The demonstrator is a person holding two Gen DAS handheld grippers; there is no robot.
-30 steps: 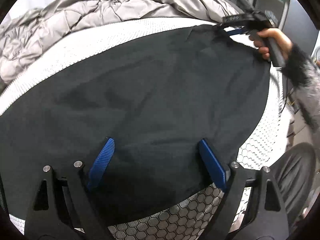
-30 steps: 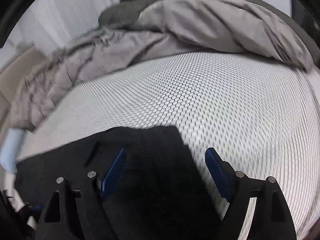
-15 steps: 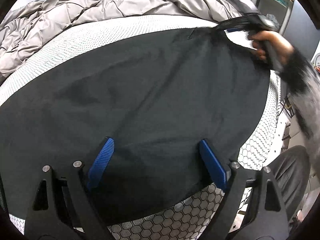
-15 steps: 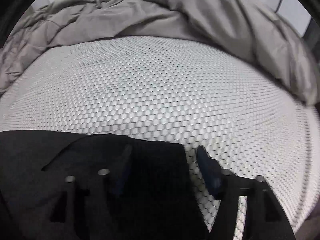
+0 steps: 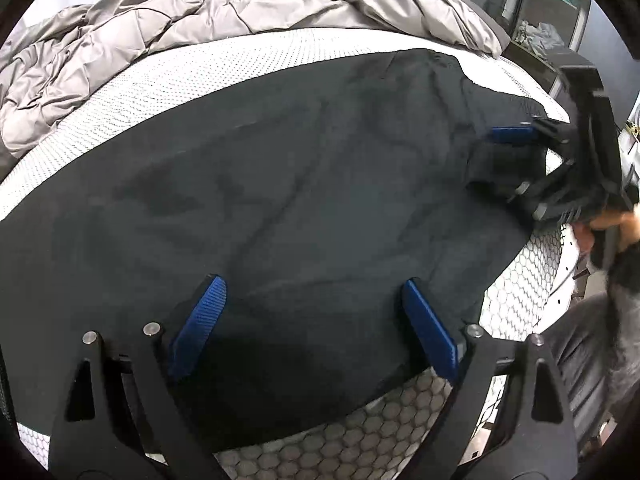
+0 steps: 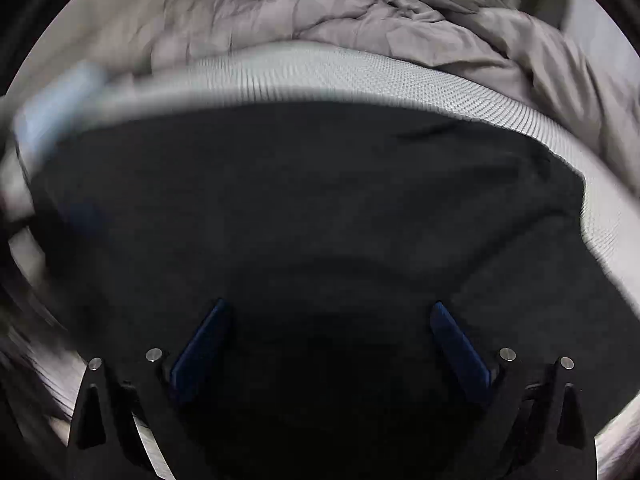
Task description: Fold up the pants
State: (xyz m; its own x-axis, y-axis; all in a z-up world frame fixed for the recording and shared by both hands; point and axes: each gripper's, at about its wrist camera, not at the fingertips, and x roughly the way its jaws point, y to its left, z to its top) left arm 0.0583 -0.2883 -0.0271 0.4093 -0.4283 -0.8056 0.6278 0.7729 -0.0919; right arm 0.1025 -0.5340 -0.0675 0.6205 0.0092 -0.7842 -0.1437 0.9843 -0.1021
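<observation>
Black pants [image 5: 280, 208] lie spread flat across the white honeycomb-patterned mattress [image 5: 168, 76]. My left gripper [image 5: 314, 294] is open, its blue pads low over the pants near the front edge. My right gripper [image 5: 496, 160] shows in the left wrist view at the pants' right end, one blue finger [image 5: 512, 135] visible above the cloth. In the right wrist view the right gripper [image 6: 328, 312] is open and low over the pants [image 6: 320, 208]; that view is blurred.
A rumpled grey duvet [image 5: 200, 12] is bunched along the far side of the mattress and shows in the right wrist view [image 6: 360, 20]. Dark shelving [image 5: 548, 16] stands at the back right. The mattress front edge [image 5: 360, 440] is close below my left gripper.
My right gripper has swung from the pants' far corner down to their right end and now faces across the pants. My left gripper has stayed in place.
</observation>
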